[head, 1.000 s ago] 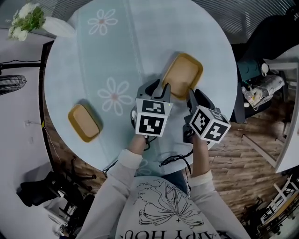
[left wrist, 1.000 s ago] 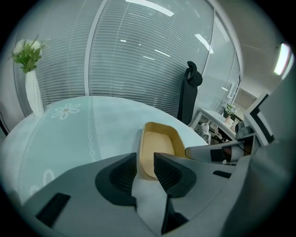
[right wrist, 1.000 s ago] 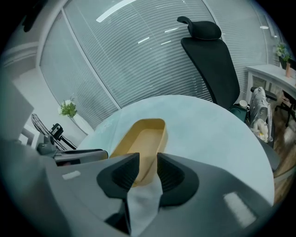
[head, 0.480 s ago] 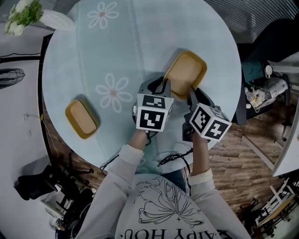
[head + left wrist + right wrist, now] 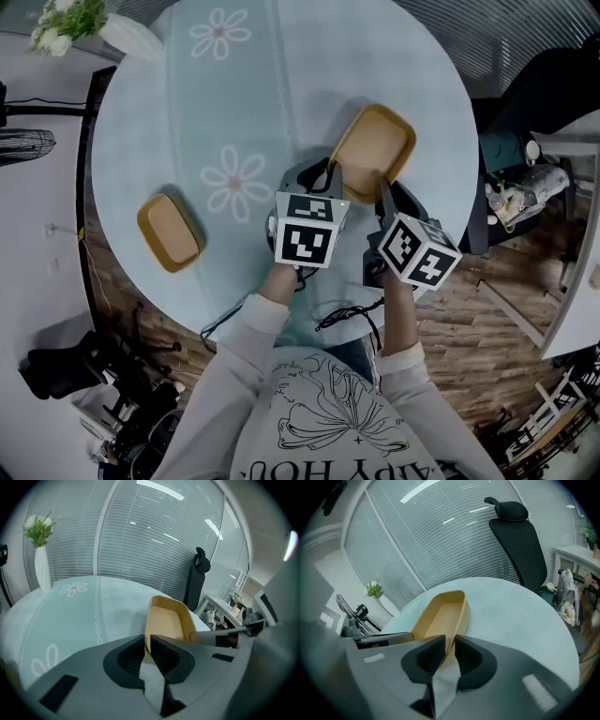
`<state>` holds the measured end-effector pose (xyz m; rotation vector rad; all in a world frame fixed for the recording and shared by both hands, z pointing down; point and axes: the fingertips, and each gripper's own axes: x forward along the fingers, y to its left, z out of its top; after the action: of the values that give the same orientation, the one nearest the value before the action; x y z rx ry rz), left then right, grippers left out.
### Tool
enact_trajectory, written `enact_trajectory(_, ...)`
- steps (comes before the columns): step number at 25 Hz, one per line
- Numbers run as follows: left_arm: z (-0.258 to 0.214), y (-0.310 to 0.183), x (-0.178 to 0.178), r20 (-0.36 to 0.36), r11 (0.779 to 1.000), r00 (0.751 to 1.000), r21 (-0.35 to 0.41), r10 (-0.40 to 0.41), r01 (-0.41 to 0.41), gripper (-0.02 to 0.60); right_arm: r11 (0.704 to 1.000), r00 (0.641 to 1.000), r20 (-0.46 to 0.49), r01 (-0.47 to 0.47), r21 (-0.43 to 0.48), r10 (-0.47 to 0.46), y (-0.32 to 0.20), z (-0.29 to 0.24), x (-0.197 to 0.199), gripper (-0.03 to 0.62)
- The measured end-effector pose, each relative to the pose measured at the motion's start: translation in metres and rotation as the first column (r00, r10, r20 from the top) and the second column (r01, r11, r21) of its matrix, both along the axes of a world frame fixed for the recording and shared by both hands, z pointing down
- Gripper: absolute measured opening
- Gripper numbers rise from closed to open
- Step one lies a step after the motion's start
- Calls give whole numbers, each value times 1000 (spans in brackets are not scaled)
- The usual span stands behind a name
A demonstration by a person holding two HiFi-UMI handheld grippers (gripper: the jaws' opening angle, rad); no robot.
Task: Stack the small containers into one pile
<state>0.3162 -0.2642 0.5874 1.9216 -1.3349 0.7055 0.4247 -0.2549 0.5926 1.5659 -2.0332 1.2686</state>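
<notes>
left gripper (image 5: 328, 175) and right gripper (image 5: 382, 194) just clamped the empty big container (image 5: 377, 142) by its rim; small container (image 5: 170, 231) probably empty too.

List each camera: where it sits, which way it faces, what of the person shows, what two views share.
Head view: on the person's head, facing steeply down at the table; sleeves, left hand-held gripper and right hand-held gripper show.
Left gripper view: rides the left one, looking along its jaws, which have just been closing on the large yellow container's rim.
Right gripper view: same on the right one, jaws just closing on that rim.
All show that container.
</notes>
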Motion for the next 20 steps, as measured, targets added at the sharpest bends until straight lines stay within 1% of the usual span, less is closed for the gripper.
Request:
enact_trajectory(4, -22, 7, -17, -16, 999, 999, 36, -40, 41, 41, 999, 1000, 2, 25, 35, -25, 4, -21, -17, 72)
enact_trajectory(9, -50, 26, -55, -31, 989, 992, 80, -120, 122, 40, 993, 995, -7, 95, 76, -95, 14, -49, -53, 71)
enact_trajectory(15, -82, 56, -120, -59, 969, 975, 113, -213, 218, 35, 972, 979, -21, 206, 110, -204, 33, -76, -118, 71)
enact_trajectory(20, -104, 89, -178, -65, 943, 954, 144, -293, 299, 35, 944, 955, -32, 298, 141, -296, 52, -98, -178, 67)
